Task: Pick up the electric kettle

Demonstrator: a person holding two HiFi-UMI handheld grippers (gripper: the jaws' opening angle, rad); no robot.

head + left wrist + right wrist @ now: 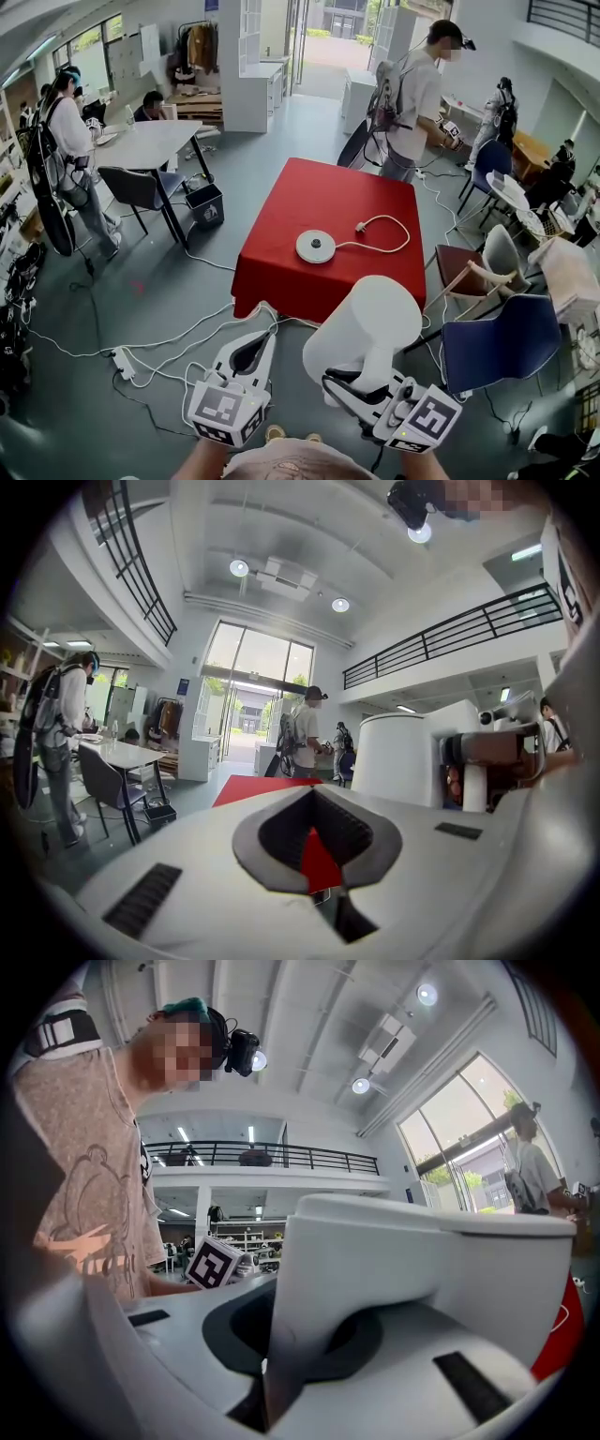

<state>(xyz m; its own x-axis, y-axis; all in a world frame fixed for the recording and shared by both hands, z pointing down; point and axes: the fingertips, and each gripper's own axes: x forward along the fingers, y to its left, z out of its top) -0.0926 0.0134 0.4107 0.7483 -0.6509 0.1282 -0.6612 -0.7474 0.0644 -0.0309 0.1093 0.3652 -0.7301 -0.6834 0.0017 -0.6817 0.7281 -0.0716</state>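
Note:
The white electric kettle [366, 328] hangs in the air in front of the red table [328, 192], off its round base [316, 246], which lies on the cloth with its cord [380, 225]. My right gripper [352, 389] is shut on the kettle's handle from below right; in the right gripper view the handle [281, 1335] fills the space between the jaws. My left gripper [251, 352] floats just left of the kettle, shut and with nothing in it. The left gripper view shows its closed jaws [317, 836] and the kettle [403, 757] to their right.
White cables [178, 337] and a power strip [125, 361] lie on the floor left of me. A blue chair [502, 342] and a wooden chair [469, 272] stand at the right. A person [412, 94] stands beyond the table; a white table [150, 141] is at the far left.

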